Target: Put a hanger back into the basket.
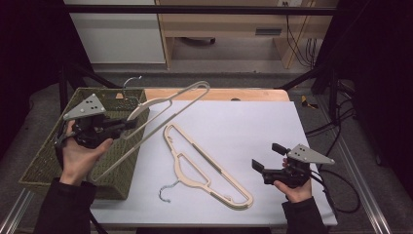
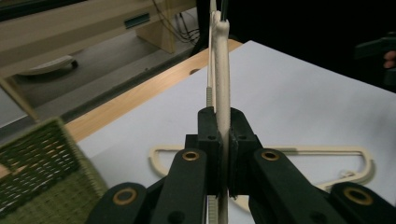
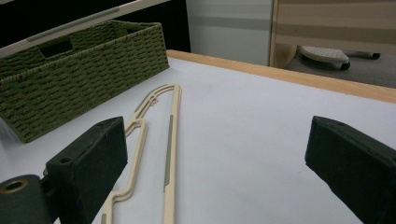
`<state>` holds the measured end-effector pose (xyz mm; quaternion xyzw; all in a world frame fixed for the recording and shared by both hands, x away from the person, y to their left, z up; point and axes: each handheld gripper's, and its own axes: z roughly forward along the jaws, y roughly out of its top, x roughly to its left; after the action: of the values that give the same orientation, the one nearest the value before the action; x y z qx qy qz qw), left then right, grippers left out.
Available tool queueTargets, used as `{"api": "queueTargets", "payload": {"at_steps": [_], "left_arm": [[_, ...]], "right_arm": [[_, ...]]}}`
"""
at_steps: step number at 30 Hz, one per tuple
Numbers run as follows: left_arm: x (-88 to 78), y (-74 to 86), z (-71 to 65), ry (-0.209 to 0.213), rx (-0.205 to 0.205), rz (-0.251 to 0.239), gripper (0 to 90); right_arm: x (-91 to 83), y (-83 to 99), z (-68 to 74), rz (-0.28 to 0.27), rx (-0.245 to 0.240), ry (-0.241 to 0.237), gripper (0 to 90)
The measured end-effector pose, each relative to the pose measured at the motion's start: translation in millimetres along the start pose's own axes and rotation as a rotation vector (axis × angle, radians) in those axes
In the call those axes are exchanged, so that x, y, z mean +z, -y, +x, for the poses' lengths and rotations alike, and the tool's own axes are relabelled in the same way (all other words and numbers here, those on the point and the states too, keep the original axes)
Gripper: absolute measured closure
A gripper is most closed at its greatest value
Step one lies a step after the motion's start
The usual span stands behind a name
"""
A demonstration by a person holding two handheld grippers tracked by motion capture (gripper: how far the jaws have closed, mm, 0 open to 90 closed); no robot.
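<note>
A cream hanger (image 1: 168, 100) hangs tilted in the air above the right rim of the green woven basket (image 1: 44, 161), its metal hook (image 1: 131, 80) over the basket's far end. My left gripper (image 1: 124, 124) is shut on one of its arms; in the left gripper view the jaws (image 2: 223, 128) pinch the hanger (image 2: 221, 70) edge-on. A second cream hanger (image 1: 209, 168) lies flat on the white table, also seen in the gripper views (image 2: 303, 151) (image 3: 170, 130). My right gripper (image 1: 267, 156) (image 3: 219, 163) stands open to the right of it, with nothing between its jaws.
The basket (image 3: 84, 70) (image 2: 37, 172) stands along the table's left side. The white tabletop (image 1: 253, 122) ends in a wooden strip (image 1: 219, 94) at the far edge. Cables trail on the floor at the right (image 1: 336, 126). A wooden desk (image 1: 229, 24) stands beyond the table.
</note>
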<state>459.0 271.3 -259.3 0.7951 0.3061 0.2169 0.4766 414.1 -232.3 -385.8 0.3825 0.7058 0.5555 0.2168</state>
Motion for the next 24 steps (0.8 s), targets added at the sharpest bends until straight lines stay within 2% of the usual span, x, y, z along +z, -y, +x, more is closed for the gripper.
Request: {"api": "queueTargets", "payload": {"at_steps": [4, 8, 14, 21, 24], "left_arm": [[-7.0, 3.0, 17.6, -0.024, -0.01, -0.007, 86.4], [-16.9, 3.6, 29.6, -0.041, 0.004, -0.009, 86.4], [-27.4, 6.8, 47.6, -0.081, 0.041, 0.035, 86.3], [-38.4, 22.8, 76.0, -0.103, 0.018, 0.03, 86.3], [-43.4, 32.0, 84.3, -0.125, 0.003, 0.047, 86.3]], "right_arm": [[0.3, 0.2, -0.2, 0.002, 0.001, 0.0, 5.8], [0.1, 0.1, -0.8, 0.002, -0.001, 0.002, 5.8], [-0.6, -0.5, -1.3, -0.001, 0.002, 0.003, 5.8], [0.5, -0.1, -1.3, 0.004, 0.003, 0.003, 5.7], [0.5, 0.1, -1.5, 0.003, -0.001, 0.002, 5.6]]}}
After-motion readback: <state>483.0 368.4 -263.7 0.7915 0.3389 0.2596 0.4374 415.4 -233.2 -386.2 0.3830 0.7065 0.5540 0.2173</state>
